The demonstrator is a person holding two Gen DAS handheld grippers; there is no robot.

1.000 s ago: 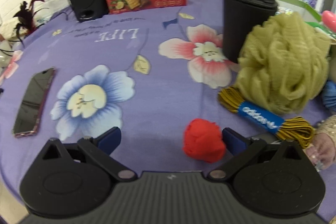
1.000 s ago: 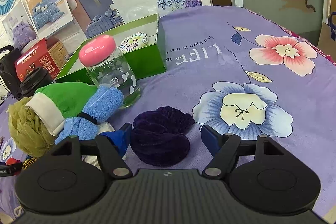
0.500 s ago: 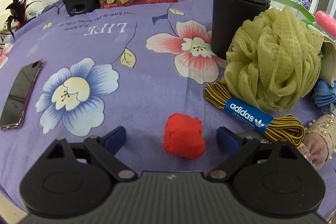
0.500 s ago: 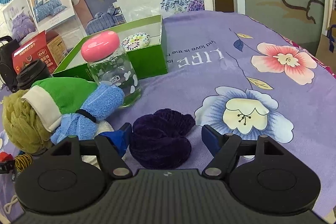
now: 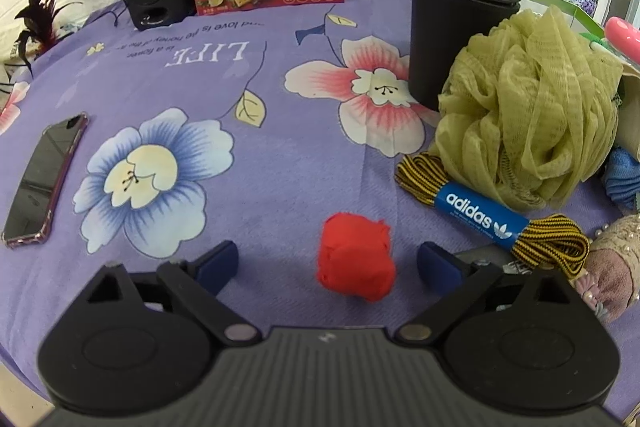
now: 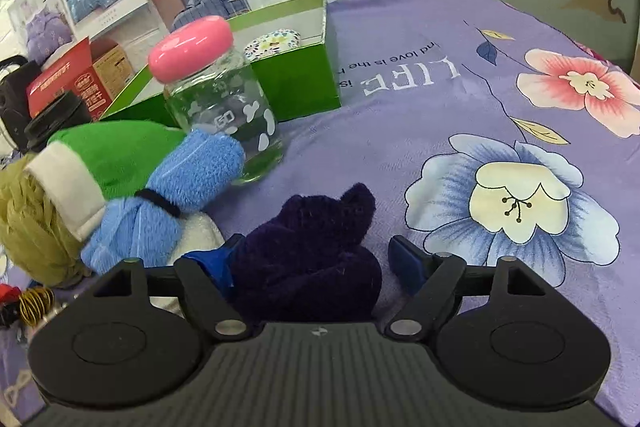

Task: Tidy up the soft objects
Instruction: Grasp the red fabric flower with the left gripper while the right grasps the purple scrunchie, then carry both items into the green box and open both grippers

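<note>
In the left wrist view a red soft ball (image 5: 356, 259) lies on the purple flowered tablecloth (image 5: 280, 163). It sits between the blue fingers of my left gripper (image 5: 326, 263), which is open and touches it on neither side. In the right wrist view a dark purple fluffy cloth (image 6: 316, 255) lies bunched between the fingers of my right gripper (image 6: 308, 259). Those jaws are opening: the left pad (image 6: 212, 259) rests against the cloth, the right pad (image 6: 404, 259) stands a little off it.
An olive bath pouf (image 5: 528, 115), banded yellow-black shoelaces (image 5: 480, 215) and a black cup (image 5: 456, 27) crowd the ball's right. A phone (image 5: 44, 179) lies left. A blue towel roll (image 6: 176, 195), green hat (image 6: 120, 159), pink-lidded jar (image 6: 224, 99) and green box (image 6: 296, 75) stand left of the purple cloth.
My right gripper has sunk closer over the purple cloth and its fingers have spread slightly. The red ball now sits nearer the middle between the left fingers.
</note>
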